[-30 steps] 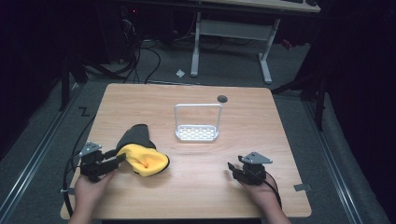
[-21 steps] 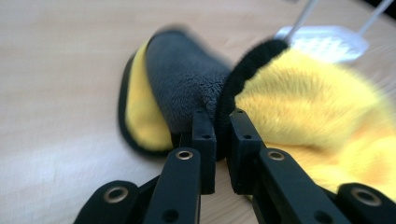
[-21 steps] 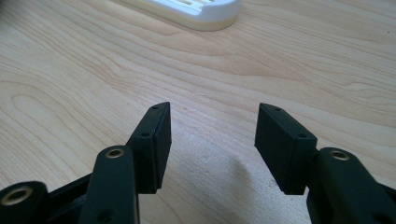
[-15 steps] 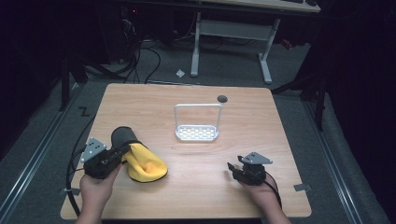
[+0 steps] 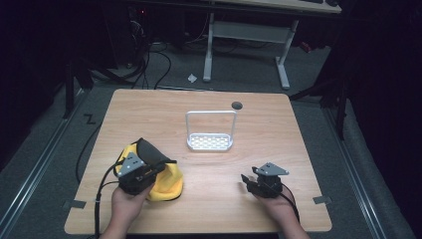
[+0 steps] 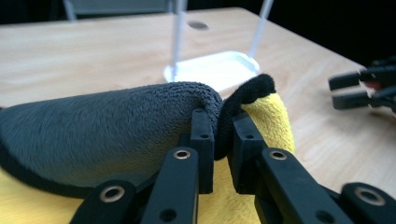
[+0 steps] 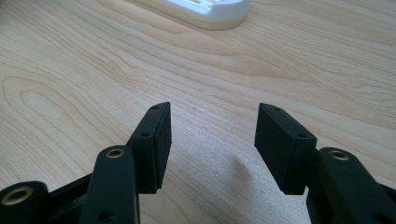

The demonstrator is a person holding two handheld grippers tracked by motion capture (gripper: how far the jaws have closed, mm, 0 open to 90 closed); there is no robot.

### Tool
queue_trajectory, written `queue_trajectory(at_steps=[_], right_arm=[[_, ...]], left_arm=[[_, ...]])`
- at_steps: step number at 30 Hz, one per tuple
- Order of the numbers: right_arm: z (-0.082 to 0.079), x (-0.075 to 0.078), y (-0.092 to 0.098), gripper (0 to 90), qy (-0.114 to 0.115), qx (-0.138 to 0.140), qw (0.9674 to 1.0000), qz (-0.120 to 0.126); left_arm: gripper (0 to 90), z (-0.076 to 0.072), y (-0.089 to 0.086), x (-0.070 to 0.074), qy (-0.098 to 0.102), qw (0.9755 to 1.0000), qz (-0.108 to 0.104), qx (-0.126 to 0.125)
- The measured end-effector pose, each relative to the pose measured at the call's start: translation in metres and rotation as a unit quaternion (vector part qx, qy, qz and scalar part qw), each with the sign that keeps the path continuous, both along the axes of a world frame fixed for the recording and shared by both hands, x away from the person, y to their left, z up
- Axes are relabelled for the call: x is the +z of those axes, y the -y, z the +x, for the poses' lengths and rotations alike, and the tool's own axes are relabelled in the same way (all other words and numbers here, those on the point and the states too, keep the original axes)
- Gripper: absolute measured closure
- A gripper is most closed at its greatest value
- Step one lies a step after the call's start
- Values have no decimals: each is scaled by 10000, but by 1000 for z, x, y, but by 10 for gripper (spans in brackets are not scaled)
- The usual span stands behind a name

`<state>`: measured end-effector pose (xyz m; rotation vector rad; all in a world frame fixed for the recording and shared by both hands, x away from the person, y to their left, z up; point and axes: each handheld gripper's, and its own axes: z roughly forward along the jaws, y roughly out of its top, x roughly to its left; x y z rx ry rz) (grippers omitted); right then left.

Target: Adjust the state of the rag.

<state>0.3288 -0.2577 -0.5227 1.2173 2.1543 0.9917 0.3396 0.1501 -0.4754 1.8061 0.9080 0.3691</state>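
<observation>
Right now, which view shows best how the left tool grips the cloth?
The left gripper view: the left tool pinches the cloth's dark folded edge between its jaws. The high view shows the cloth half hidden under that tool.

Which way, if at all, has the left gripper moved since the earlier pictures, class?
Yes. The left gripper, shut on the grey and yellow cloth, has shifted right, toward the white rack. Its jaws have just been closing on the cloth's edge.
</observation>
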Motion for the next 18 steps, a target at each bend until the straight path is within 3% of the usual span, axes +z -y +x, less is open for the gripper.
queue_trajectory(at_steps=[6,8,9,10,11,13,18], right_arm=[[0,0,0,465,-10,14,10000,-8],[0,0,0,465,-9,20,10000,-3],[-1,0,1,465,-26,1,10000,19],[-1,0,1,465,-26,1,10000,19],[-1,0,1,466,-6,10,10000,25],[-1,0,1,466,-2,11,10000,30],[-2,0,1,466,7,17,10000,28]], left_arm=[[793,16,30,-19,-361,9990,25,-245],[780,17,33,-20,-396,9989,21,-239],[705,19,34,-21,-431,9988,25,-245],[705,20,34,-20,-448,9987,0,-249],[582,18,32,-17,-424,9988,-25,-252],[504,16,30,-14,-402,9989,-29,-246],[415,1,8,2,-224,9996,-3,-173]])
